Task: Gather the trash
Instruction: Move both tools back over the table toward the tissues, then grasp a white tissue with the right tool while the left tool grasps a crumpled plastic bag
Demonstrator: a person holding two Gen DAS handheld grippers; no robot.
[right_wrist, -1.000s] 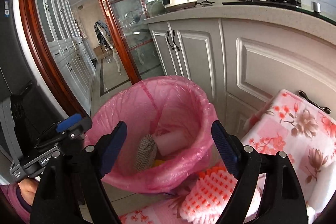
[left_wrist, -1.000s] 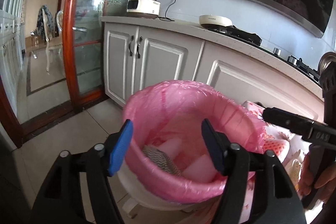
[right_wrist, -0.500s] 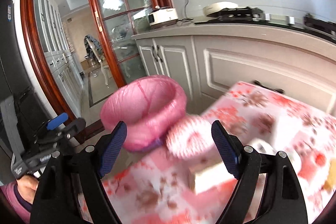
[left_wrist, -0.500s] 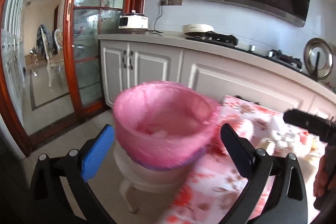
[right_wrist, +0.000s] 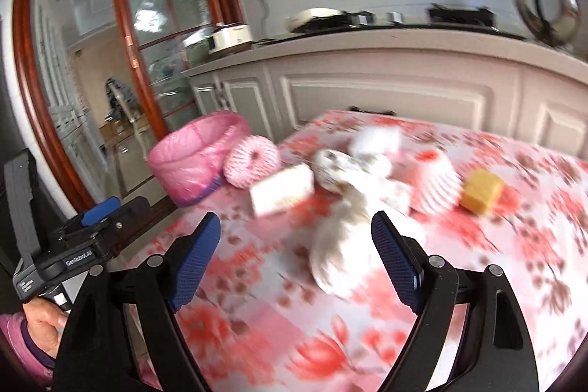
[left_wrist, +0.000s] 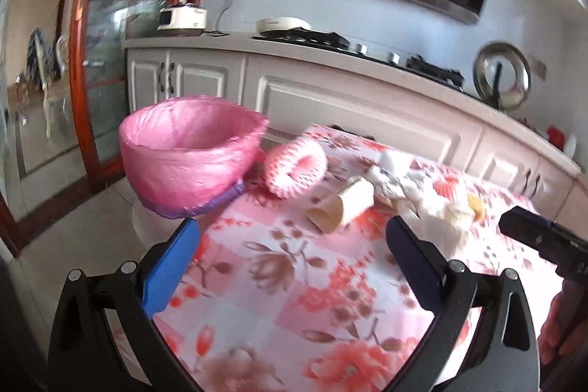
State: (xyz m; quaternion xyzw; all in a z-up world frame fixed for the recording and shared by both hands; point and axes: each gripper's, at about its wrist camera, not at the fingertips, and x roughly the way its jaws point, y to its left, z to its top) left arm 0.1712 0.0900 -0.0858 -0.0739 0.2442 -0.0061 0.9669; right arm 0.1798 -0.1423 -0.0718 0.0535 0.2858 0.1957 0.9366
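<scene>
Right wrist view: both tools, right tool [right_wrist: 294, 256] and left tool [left_wrist: 290, 256], hang spread and empty over the desk [right_wrist: 514, 245], ready for crumpled tissue [right_wrist: 341, 245].

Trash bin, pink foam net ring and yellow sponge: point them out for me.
Trash bin [left_wrist: 191, 168], left wrist view, on the pink liner's outer wall.
Pink foam net ring [right_wrist: 251, 164], right wrist view, on its front face.
Yellow sponge [right_wrist: 481, 190], right wrist view, on its top.
</scene>
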